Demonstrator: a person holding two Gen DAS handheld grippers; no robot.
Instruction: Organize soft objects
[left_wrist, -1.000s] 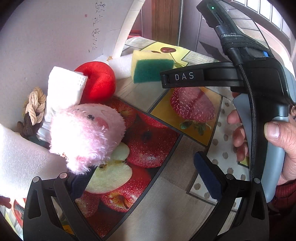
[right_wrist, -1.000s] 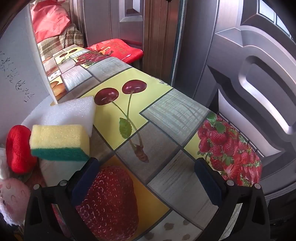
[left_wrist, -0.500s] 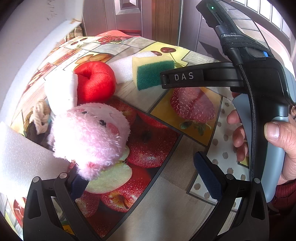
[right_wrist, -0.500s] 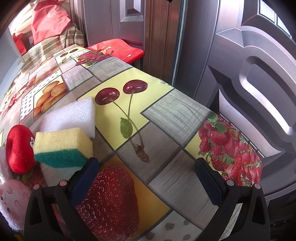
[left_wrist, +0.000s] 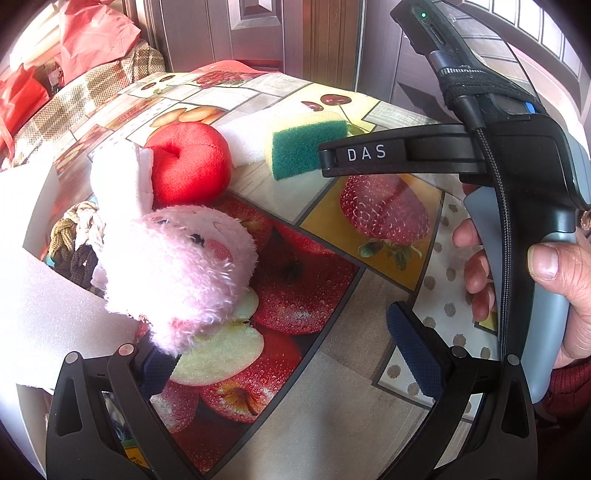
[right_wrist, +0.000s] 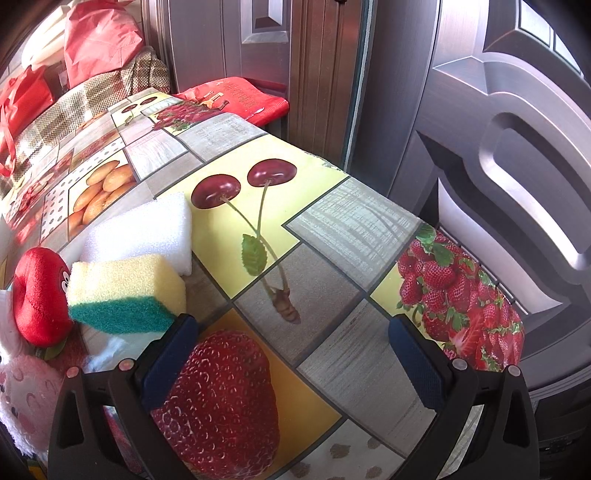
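Note:
A pink plush toy (left_wrist: 177, 273) lies on the fruit-print tablecloth (left_wrist: 332, 369) just ahead of my open, empty left gripper (left_wrist: 284, 347), overlapping its left fingertip. Behind the plush are a red plush apple (left_wrist: 188, 166), a white cloth piece (left_wrist: 122, 177), a white foam block (left_wrist: 247, 140) and a yellow-green sponge (left_wrist: 303, 147). My right gripper (right_wrist: 291, 354) is open and empty; the sponge (right_wrist: 125, 291) sits by its left finger, with the white foam block (right_wrist: 144, 229) and red apple (right_wrist: 40, 295) beyond. The pink plush (right_wrist: 26, 398) shows at the left edge.
A large white foam sheet (left_wrist: 40, 295) stands at the left, with a braided rope item (left_wrist: 74, 232) behind it. The right gripper's body and the hand holding it (left_wrist: 517, 221) fill the right side. Beyond the table's far edge are a metal door (right_wrist: 480, 147) and red bags (right_wrist: 96, 37).
The white foam sheet that stood behind the objects has moved away to the left, uncovering the far table and room. The sponge has tilted slightly. Both grippers stay open.

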